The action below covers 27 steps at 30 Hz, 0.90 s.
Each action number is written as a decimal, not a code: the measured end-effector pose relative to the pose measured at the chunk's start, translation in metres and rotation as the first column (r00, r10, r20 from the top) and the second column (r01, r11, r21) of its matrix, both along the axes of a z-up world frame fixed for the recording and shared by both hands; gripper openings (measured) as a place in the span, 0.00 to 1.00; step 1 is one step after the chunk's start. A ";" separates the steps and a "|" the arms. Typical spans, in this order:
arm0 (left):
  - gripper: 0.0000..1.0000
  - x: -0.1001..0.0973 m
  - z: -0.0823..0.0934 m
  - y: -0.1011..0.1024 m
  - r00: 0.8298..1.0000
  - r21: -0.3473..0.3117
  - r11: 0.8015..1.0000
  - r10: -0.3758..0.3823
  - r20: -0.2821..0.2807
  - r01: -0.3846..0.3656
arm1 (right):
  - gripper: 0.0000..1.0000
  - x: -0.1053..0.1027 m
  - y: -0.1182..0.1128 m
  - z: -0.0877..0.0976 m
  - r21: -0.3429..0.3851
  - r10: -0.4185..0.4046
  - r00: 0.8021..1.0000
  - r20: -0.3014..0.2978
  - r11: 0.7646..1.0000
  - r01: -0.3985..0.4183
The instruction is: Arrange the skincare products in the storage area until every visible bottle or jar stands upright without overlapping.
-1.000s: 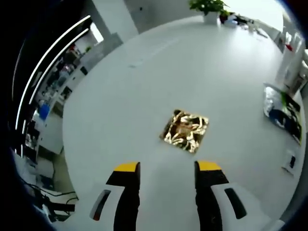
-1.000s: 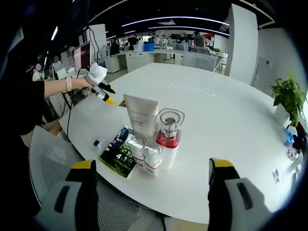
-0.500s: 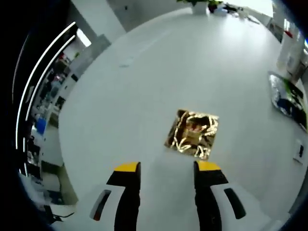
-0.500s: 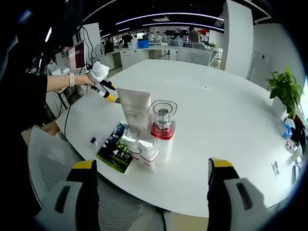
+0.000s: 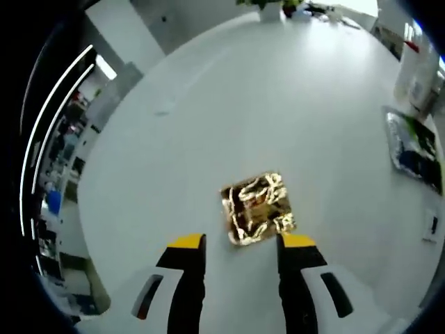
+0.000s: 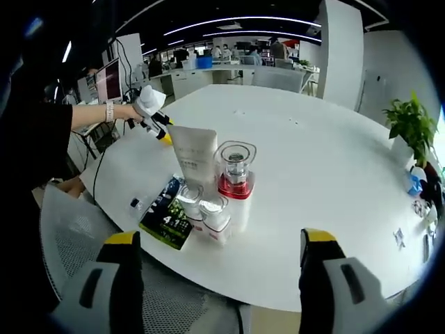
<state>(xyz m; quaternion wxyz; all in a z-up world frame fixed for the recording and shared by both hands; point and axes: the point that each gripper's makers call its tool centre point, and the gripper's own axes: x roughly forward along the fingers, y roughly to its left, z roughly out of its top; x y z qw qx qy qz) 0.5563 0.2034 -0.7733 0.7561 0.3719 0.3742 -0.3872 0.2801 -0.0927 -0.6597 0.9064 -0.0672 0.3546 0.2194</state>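
A crumpled gold foil packet (image 5: 257,207) lies flat on the white round table (image 5: 278,104), just ahead of my left gripper (image 5: 242,245), which is open with nothing between its jaws. In the right gripper view a white tube (image 6: 196,156) stands upright. Beside it stand a clear bottle with a red base (image 6: 235,181) and two small white jars (image 6: 189,202) (image 6: 214,212), all close together. A hand holds the left gripper (image 6: 158,125) behind the tube. My right gripper (image 6: 221,240) hangs open near the table's edge, apart from the group.
A dark green flat packet (image 6: 165,217) lies by the jars, also seen in the left gripper view as the packet (image 5: 416,147). A small dark item (image 6: 135,204) lies near it. A mesh chair (image 6: 69,229) stands by the table, and a potted plant (image 6: 410,122) at the far side.
The left gripper has come closer to the gold packet, which now lies right at its jaw tips and looks turned. The right gripper and the bottles have hardly shifted.
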 end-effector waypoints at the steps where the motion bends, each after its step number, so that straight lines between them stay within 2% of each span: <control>1: 0.38 0.001 0.000 -0.003 1.000 0.001 1.000 -0.006 0.001 0.006 | 0.95 0.000 0.000 0.000 0.000 0.001 1.000 -0.002 1.000 -0.001; 7: 0.43 0.006 0.001 -0.008 1.000 -0.015 1.000 -0.022 -0.012 0.021 | 0.95 0.000 0.000 -0.002 0.001 -0.006 1.000 -0.011 1.000 0.006; 15: 0.47 0.006 0.001 -0.015 0.998 -0.088 0.996 0.007 -0.065 -0.013 | 0.95 -0.003 -0.003 -0.005 0.004 -0.031 0.999 -0.027 1.000 0.031; 27: 0.46 0.021 -0.009 -0.019 0.988 -0.139 0.988 0.040 -0.148 -0.061 | 0.94 -0.003 -0.005 -0.005 -0.002 -0.043 0.998 -0.034 0.999 0.043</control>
